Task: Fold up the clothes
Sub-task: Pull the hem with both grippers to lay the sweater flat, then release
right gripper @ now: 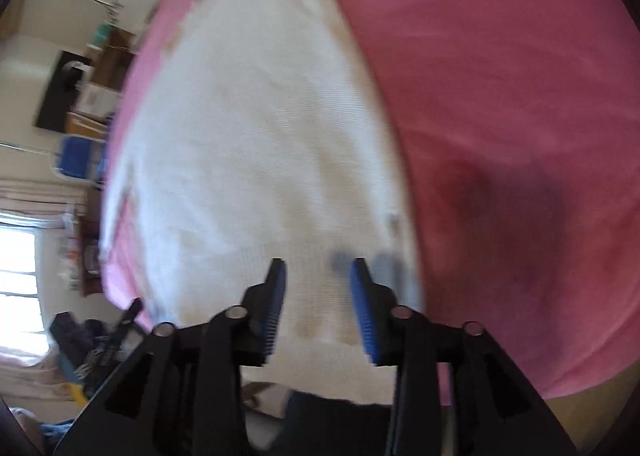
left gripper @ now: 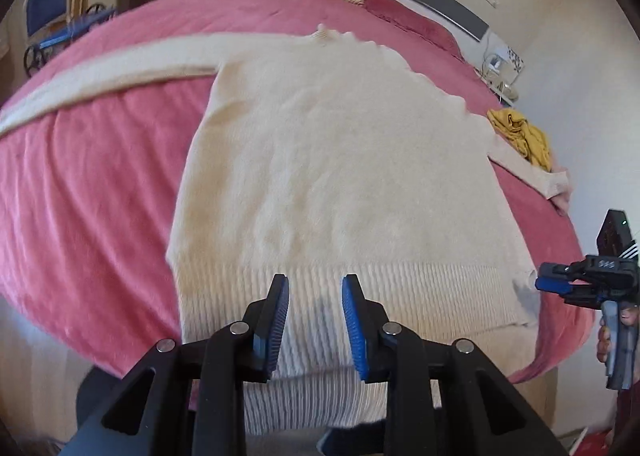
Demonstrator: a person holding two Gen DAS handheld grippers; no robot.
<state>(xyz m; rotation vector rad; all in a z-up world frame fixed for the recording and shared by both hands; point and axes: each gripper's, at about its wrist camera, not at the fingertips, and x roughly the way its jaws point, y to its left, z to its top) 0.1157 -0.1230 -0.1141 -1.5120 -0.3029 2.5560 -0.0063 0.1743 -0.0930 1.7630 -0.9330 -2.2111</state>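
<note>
Sweater (left gripper: 332, 159), cream knit, lies spread flat and face-up on pink bedspread (left gripper: 100, 175), hem toward the near edge and partly hanging over it. One sleeve stretches out to the far left; the other runs off right toward a yellow garment (left gripper: 524, 135).

Left gripper (left gripper: 314, 320) hovers above mid-hem, jaws partly open, nothing between the pads. Right gripper (right gripper: 318, 308) hovers over the hem's right corner region; jaws partly open, empty, with the view blurred.

Handling, judged: fabric looks soft, fluffy, light to moderate in weight, no stiffness at all. It will sag and drape from any pinch point and may stretch if dragged. Fuzzy surface should grip well in ribbed pads; slip unlikely.

Best holds: ribbed hem band (left gripper: 360, 296) at its two corners, or shoulder seams, since thicker ribbing gives a firmer bite. Sleeves likely need folding inward first.
</note>
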